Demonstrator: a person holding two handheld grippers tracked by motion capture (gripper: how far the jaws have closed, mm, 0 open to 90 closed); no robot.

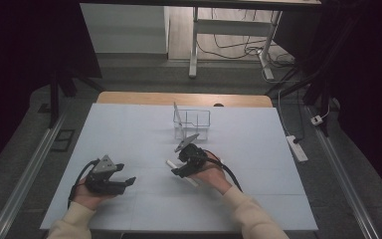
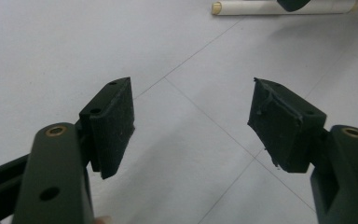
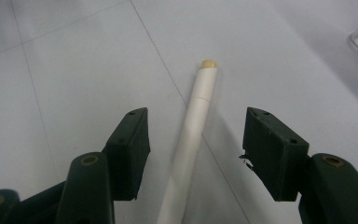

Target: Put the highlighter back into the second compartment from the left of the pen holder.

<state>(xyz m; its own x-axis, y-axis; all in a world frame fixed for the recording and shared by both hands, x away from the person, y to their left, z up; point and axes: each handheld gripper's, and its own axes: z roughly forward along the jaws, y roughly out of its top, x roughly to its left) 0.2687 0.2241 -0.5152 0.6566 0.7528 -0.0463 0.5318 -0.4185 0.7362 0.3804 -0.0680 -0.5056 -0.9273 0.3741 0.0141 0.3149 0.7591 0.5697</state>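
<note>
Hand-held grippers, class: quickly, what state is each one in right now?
Left hand-held gripper: open, holding nothing.
Right hand-held gripper: open, jaws either side of the white pen, not yet gripping it.

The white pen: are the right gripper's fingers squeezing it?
No, the white pen lies between the right gripper's open fingers, untouched.
</note>
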